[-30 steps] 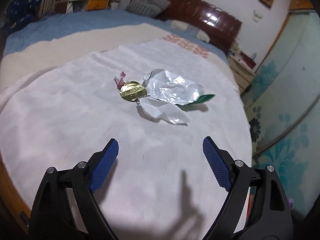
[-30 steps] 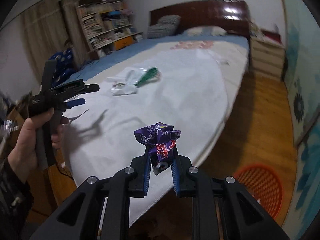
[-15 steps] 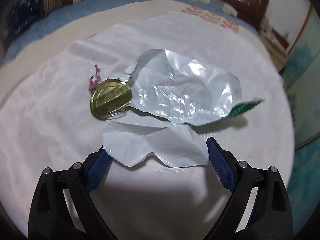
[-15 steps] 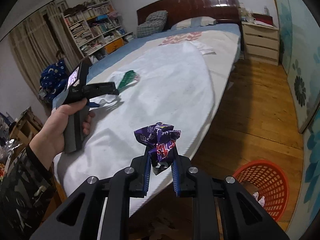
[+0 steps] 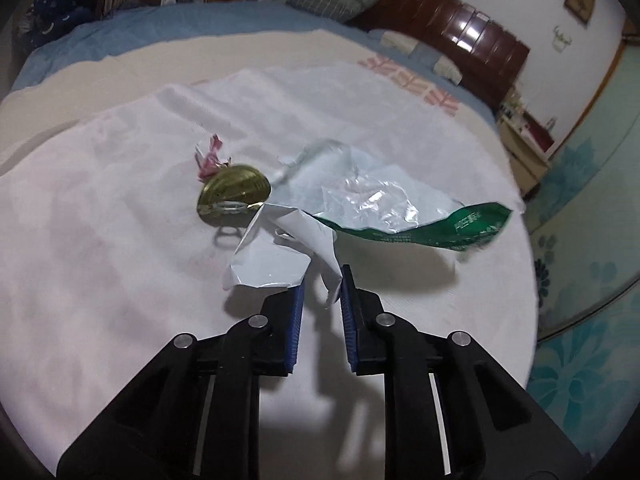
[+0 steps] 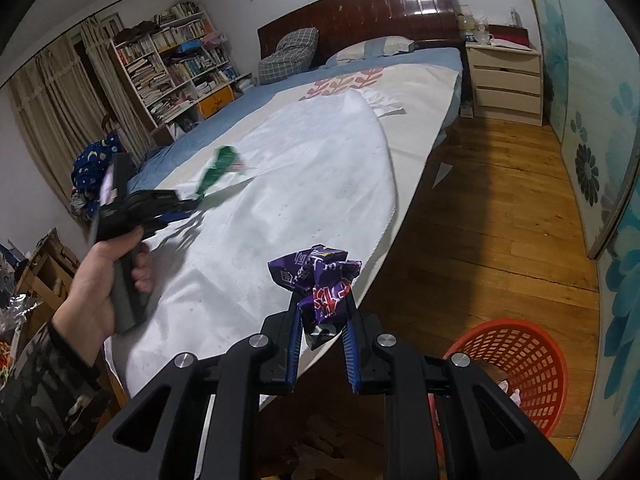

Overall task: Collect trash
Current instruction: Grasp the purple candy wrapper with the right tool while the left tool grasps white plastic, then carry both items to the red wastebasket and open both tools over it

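A crumpled silver wrapper with a green printed end [image 5: 372, 200] lies on the white cloth [image 5: 100, 280] over the bed. Its near white edge sits between the blue pads of my left gripper [image 5: 322, 280], whose jaws are closing on it, and the green end hangs off the cloth. Beside it lie a gold can lid [image 5: 232, 196] and a small pink scrap [image 5: 210, 156]. In the right wrist view the green end [image 6: 218, 168] sticks up from that gripper, held by a hand [image 6: 100, 276]. My right gripper [image 6: 322, 312] is shut on a crumpled purple wrapper [image 6: 316, 276] above the bed's corner.
An orange mesh basket [image 6: 520, 360] with some trash in it stands on the wooden floor [image 6: 500, 220] at the lower right. A nightstand [image 6: 506, 80] is by the headboard and a bookshelf [image 6: 168, 68] beyond the bed's far side.
My left gripper came forward to the silver wrapper, its jaws went from wide open to narrow on the near edge, and the wrapper lifted. The right gripper drifted sideways, still gripping the purple wrapper.
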`<state>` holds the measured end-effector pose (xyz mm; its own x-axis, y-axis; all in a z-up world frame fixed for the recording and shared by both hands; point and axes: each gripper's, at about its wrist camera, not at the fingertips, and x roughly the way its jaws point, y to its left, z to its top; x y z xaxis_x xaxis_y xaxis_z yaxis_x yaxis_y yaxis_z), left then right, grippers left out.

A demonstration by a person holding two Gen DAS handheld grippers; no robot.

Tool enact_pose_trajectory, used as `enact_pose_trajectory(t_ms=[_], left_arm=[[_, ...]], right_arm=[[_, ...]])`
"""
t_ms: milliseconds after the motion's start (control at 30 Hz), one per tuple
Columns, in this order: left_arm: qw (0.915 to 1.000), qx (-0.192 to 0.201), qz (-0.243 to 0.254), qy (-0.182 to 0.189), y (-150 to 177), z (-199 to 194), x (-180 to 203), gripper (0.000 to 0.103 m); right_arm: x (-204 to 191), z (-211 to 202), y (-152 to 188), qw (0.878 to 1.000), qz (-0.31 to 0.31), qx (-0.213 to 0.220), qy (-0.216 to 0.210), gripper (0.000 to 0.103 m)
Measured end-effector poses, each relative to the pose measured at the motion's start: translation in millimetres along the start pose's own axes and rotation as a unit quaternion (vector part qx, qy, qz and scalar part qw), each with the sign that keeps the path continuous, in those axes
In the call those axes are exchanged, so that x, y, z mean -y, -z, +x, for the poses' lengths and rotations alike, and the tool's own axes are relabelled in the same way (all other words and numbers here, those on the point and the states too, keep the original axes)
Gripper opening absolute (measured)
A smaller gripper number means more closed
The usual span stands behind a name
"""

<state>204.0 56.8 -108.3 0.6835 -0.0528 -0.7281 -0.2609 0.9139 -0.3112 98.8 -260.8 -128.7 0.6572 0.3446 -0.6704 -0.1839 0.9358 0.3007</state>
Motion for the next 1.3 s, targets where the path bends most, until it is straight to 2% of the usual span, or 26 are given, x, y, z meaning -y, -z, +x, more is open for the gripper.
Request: enact_pose_trajectory(t_ms=[100, 367, 567, 633, 700, 800, 933, 1033, 1133, 1200, 1300], left_arm=[[1.0000, 0.007, 0.003, 0.003, 14.0, -23.6, 6.9, 0.017], [0.9986, 0.019, 0.048, 0.007, 51.7, -79.3, 38.8, 0.017], [0.9924, 0.027, 0.105, 0.060, 94.1, -115.1, 105.2, 0.017], [0.9872, 0.022, 0.131, 0.088, 114.1, -120.8, 134.1, 0.017], [0.9786, 0.020, 0.168, 0.117, 132.4, -122.8, 166.7, 0.017], [0.9594, 0.009, 0.234, 0.157, 159.3, -111.8, 219.1, 0.017], [0.9484, -0.054, 0.250, 0.186, 187.5, -71.6, 256.3, 0.017], [0.9364, -0.089, 0.276, 0.198, 214.0, -36.2, 274.9, 0.017], [0.9354, -0.147, 0.267, 0.179, 237.2, 0.3, 282.3, 0.017], [0.9325, -0.172, 0.269, 0.169, 245.9, 14.6, 287.5, 0.017], [0.9281, -0.177, 0.280, 0.171, 251.5, 17.9, 293.2, 0.017]], right_arm=[[6.6, -7.5, -1.1, 1.000, 0.008, 0.010, 0.003, 0.020], [23.7, -30.3, -1.2, 0.999, 0.031, 0.033, 0.000, 0.020], [43.5, -56.3, -0.6, 0.998, 0.037, 0.057, 0.013, 0.020], [51.5, -64.4, 0.5, 0.997, 0.038, 0.065, 0.025, 0.020], [64.3, -76.6, 2.5, 0.995, 0.046, 0.078, 0.043, 0.020], [85.6, -88.8, 7.9, 0.993, 0.061, 0.082, 0.064, 0.020], [115.4, -94.6, 15.5, 0.992, 0.079, 0.066, 0.079, 0.020], [139.5, -94.6, 21.2, 0.989, 0.097, 0.045, 0.102, 0.020], [159.3, -88.7, 27.6, 0.988, 0.112, 0.017, 0.108, 0.020], [173.7, -81.8, 31.3, 0.986, 0.121, -0.008, 0.112, 0.020], [192.4, -73.6, 33.1, 0.983, 0.141, -0.034, 0.111, 0.022]])
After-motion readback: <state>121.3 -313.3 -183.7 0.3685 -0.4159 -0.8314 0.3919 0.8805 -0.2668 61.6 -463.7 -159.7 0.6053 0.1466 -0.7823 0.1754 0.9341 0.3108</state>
